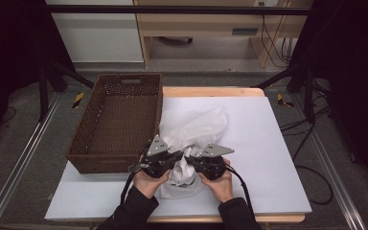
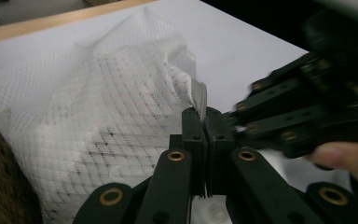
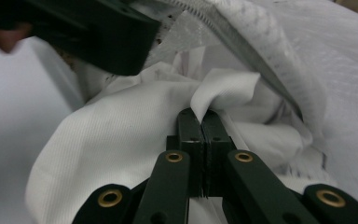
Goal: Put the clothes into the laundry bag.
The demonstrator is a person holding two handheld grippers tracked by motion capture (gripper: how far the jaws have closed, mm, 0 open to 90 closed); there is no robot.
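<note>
A white mesh laundry bag [image 1: 199,125] lies on the white table sheet [image 1: 268,158], its near end bunched between the person's hands. My left gripper [image 1: 178,155] is shut on the bag's zipper edge [image 2: 199,95], which sticks up from the closed jaw tips [image 2: 206,116]. A white cloth [image 3: 121,135] spills out of the bag's mouth. My right gripper [image 3: 201,116] is shut on a raised fold of that cloth, just under the zipper [image 3: 242,42]. In the high view the right gripper [image 1: 191,159] faces the left one, tips nearly touching.
A brown woven basket [image 1: 86,139] stands empty at the left, right beside the bag. The wooden table edge [image 1: 211,91] shows at the far side. Bare white sheet stretches to the right of the hands. Cables trail from both grippers toward the person.
</note>
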